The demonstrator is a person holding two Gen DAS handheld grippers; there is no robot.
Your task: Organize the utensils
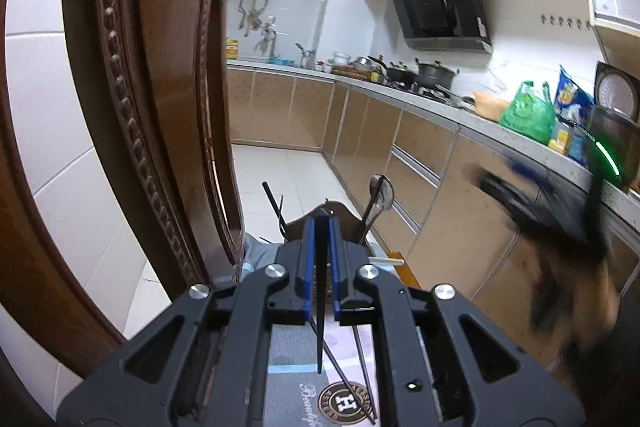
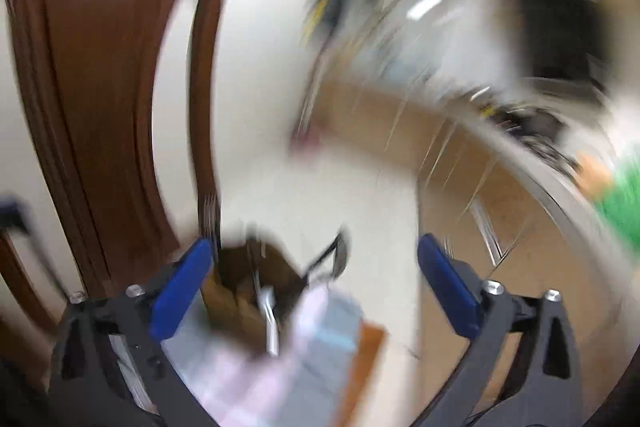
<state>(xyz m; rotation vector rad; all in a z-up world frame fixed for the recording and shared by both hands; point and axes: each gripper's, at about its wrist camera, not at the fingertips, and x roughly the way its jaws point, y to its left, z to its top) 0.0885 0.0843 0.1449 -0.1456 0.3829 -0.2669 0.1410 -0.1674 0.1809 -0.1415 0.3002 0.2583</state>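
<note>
holder [image 1: 340, 223]: spoon [image 1: 380, 193], chopsticks | left claw [image 1: 321, 227]: grasping chopstick [image 1: 320, 327] | right claw [image 2: 312, 267]: released

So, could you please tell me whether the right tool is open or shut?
Open: the right tool has its blue fingers spread wide apart, nothing between them.

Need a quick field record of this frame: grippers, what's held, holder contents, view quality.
left gripper: shut on black chopstick, which runs between the blue pads
right gripper: open, nothing between the pads
utensil holder: brown, just ahead of the left gripper
in holder: metal spoon, dark sticks
on mat: loose chopsticks under the left gripper
left wrist view: sharp
right wrist view: heavy motion blur, details unreliable
</note>
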